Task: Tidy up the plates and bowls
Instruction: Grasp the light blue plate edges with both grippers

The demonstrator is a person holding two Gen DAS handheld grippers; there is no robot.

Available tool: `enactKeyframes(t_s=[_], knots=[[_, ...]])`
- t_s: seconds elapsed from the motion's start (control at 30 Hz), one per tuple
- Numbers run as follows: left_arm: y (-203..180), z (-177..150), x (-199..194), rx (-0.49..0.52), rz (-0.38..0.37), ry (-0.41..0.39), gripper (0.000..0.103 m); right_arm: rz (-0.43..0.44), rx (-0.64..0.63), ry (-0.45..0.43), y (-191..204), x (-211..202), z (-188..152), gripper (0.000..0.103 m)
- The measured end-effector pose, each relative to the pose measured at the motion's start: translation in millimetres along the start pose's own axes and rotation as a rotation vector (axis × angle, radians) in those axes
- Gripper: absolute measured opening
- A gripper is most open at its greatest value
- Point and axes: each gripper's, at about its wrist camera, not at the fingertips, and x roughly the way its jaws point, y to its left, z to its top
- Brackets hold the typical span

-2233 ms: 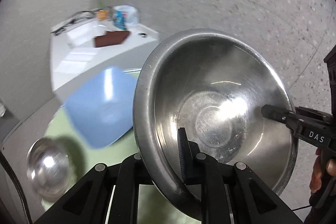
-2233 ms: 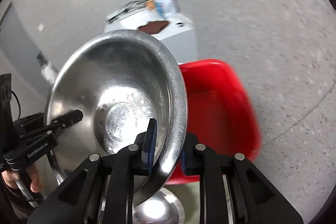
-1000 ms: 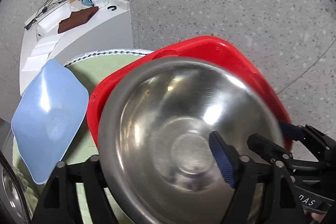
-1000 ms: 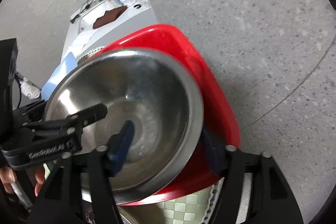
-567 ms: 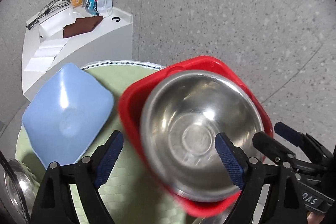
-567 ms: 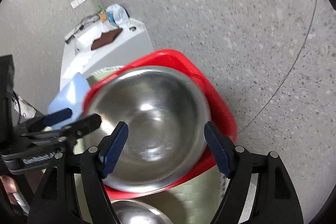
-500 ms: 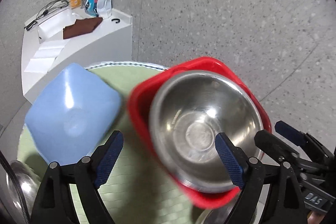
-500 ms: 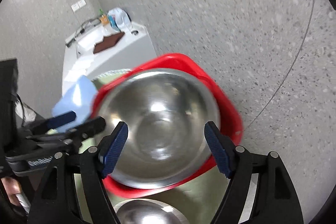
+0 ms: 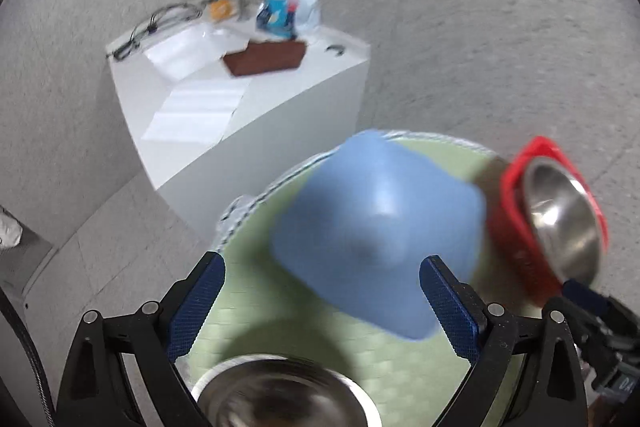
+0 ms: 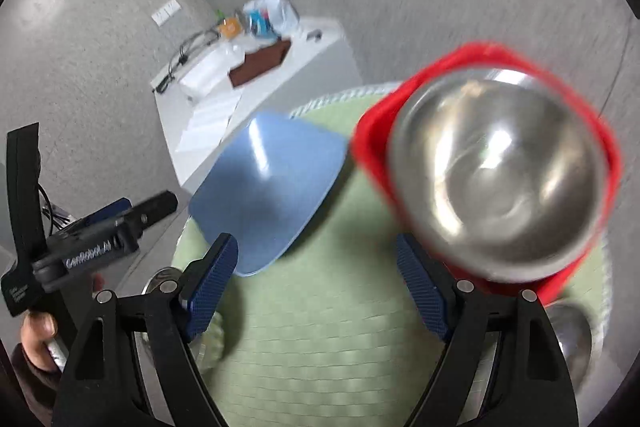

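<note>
A large steel bowl [image 10: 500, 163] sits inside a red square bowl [image 10: 604, 147] on the round green table; it also shows in the left wrist view [image 9: 564, 223] at the right. A blue square plate [image 9: 380, 231] lies on the green mat [image 9: 256, 311], also in the right wrist view [image 10: 268, 191]. My left gripper [image 9: 322, 299] is open and empty, above the blue plate. My right gripper [image 10: 316, 283] is open and empty, left of the red bowl. A smaller steel bowl [image 9: 280, 395] sits near the front edge.
Another steel bowl [image 10: 572, 335] sits at the table's right edge, and one [image 10: 160, 279] is partly hidden behind my right gripper's left finger. A white counter [image 9: 240, 99] with a brown cloth, papers and bottles stands behind the table. The floor is grey terrazzo.
Both grippers opened and let go of the large steel bowl, which now rests in the red bowl. Both pulled back and swung left; the left one now faces the blue plate.
</note>
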Motion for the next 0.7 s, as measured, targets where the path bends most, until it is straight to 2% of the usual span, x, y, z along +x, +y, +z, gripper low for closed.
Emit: enactKeyframes(t_s=[0.17, 0.27, 0.37, 0.4, 0.43, 0.47, 0.5, 0.57, 0.6, 0.63, 0.7], knots=[[32.6, 3.9, 48.1, -0.026, -0.001, 0.106, 0.095, -0.095, 0.022, 0.081, 6.8, 49.0, -1.2, 0.083], [29.2, 10.9, 77.5, -0.025, -0.021, 0.164, 0.089, -0.123, 0.045, 0.107, 2.7, 70.0, -0.5, 0.083], [28.5, 17.5, 101.2, -0.027, -0.037, 0.207, 0.074, -0.124, 0.05, 0.127, -1.4, 85.0, 0.5, 0.082], [28.7, 17.1, 105.6, -0.028, -0.047, 0.221, 0.063, -0.099, 0.059, 0.141, -4.0, 91.1, 0.6, 0.08], [29.8, 17.2, 109.3, -0.031, -0.061, 0.235, 0.05, -0.081, 0.069, 0.155, -4.8, 97.0, 2.5, 0.075], [31.2, 19.5, 111.4, -0.038, -0.087, 0.239, 0.046, -0.069, 0.076, 0.167, -7.0, 101.3, 3.0, 0.065], [32.6, 19.6, 111.6, -0.048, -0.111, 0.241, 0.038, -0.045, 0.083, 0.182, -9.1, 106.4, 3.0, 0.06], [33.2, 22.7, 113.2, -0.048, -0.127, 0.224, 0.032, -0.007, 0.081, 0.192, -8.6, 110.7, 2.6, 0.038], [34.9, 24.1, 110.2, -0.046, -0.137, 0.206, 0.027, 0.005, 0.07, 0.192, -6.6, 111.2, 2.6, 0.033], [35.6, 24.6, 106.8, -0.043, -0.14, 0.195, 0.024, 0.012, 0.051, 0.19, -3.0, 110.4, 2.7, 0.022], [38.0, 24.2, 97.3, -0.038, -0.133, 0.174, 0.02, 0.012, 0.017, 0.16, 4.3, 102.1, 2.5, 0.018]])
